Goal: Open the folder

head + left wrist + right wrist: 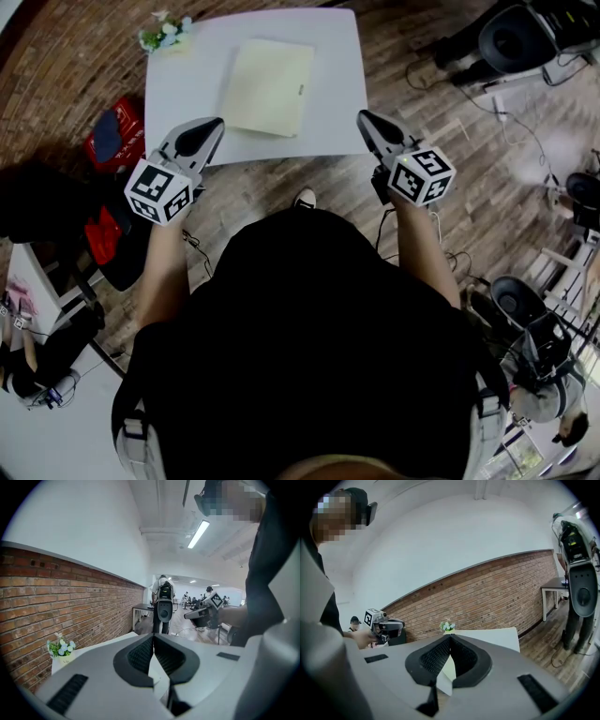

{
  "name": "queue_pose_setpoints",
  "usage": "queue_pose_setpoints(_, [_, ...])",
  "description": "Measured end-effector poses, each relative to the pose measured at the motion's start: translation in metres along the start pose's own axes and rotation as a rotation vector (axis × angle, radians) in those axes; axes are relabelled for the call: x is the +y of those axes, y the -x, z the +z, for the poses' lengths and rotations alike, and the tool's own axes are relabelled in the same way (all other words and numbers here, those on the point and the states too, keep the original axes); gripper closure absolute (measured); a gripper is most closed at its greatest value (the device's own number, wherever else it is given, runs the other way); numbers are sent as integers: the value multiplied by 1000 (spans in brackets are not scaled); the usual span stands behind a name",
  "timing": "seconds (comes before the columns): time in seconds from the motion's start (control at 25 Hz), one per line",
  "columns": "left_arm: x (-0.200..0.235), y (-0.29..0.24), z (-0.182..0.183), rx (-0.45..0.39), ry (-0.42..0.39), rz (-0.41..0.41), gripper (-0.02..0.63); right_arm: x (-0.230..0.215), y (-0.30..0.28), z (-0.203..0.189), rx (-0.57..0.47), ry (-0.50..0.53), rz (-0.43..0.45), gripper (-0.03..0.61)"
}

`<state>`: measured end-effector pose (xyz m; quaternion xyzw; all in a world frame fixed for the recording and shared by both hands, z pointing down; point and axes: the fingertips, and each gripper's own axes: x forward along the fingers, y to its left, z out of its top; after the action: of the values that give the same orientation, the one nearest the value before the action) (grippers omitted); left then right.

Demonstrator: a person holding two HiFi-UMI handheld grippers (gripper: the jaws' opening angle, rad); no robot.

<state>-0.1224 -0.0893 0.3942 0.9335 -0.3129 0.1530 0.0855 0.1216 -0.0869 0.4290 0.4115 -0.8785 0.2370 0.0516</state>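
A pale yellow folder (269,87) lies closed and flat on the white table (187,94), slightly right of the table's middle. My left gripper (214,125) hovers at the table's near left edge, jaws shut and empty, left of the folder and clear of it. At the near right corner my right gripper (364,116) is also shut and empty, apart from the folder. In the left gripper view the shut jaws (153,637) point across the table toward the right gripper (206,611). From the right gripper view, the shut jaws (450,638) face the left gripper (382,623).
A small pot of flowers (166,33) stands on the table's far left corner. A red bag (117,131) sits on the floor left of the table. Black equipment and cables (511,37) lie on the wooden floor at right. A brick wall (497,592) runs behind the table.
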Motion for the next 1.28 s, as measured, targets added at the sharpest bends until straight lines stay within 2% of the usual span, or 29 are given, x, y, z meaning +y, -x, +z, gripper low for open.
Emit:
queue_pose_setpoints(0.28, [1,-18,5,11,11,44,601,-24,-3,-2,25,-12,26,555])
queue_pose_setpoints(0.68, [-8,-32,15,19,8,76,601,-34,-9,6,54,20,83,555])
queue_pose_setpoints(1.04, [-5,-33,24,-8,5,98,601,-32,-5,-4,68,2,86,555])
queue_pose_setpoints(1.28, [-1,-43,31,-18,-8,79,601,-43,1,-6,67,-17,51,555])
